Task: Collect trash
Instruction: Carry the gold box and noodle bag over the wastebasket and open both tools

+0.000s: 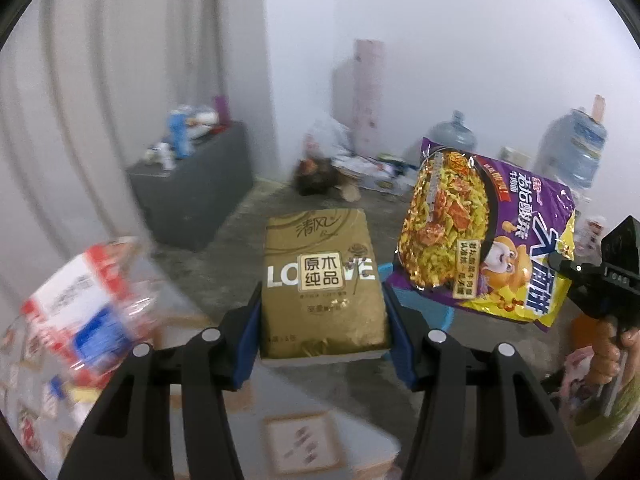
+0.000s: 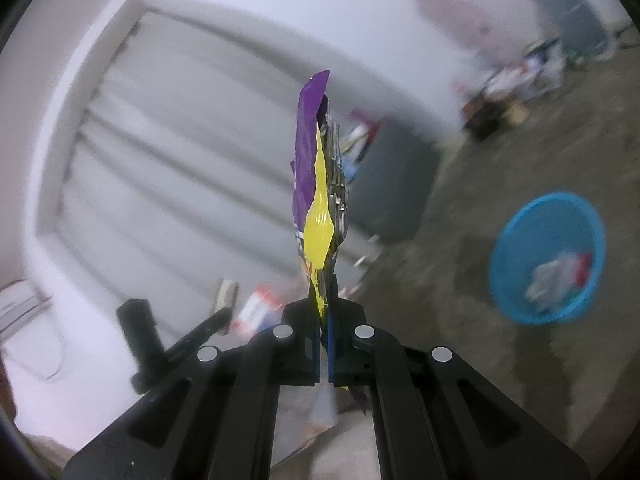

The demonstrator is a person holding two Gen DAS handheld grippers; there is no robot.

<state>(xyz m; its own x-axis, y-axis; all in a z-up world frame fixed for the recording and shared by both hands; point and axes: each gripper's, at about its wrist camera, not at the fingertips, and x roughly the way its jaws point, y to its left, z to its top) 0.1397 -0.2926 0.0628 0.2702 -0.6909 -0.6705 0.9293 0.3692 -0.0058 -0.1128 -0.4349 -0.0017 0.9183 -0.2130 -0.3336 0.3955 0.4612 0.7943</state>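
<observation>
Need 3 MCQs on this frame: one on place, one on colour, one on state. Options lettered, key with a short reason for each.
1. Where is the blue basin?
A. On the floor
B. On the grey cabinet
C. In the left claw

2. What is the main colour of the tissue pack in the left claw?
A. Red
B. Gold
C. Green

3. What state is the right claw in?
A. Open and empty
B. Shut on the noodle wrapper
C. Shut on a bottle

Key:
1. A: the right wrist view shows the basin sitting on the bare concrete floor.
2. B: the left wrist view shows a gold pack between the blue pads.
3. B: the purple and yellow wrapper stands edge-on, pinched between the closed fingers.
</observation>
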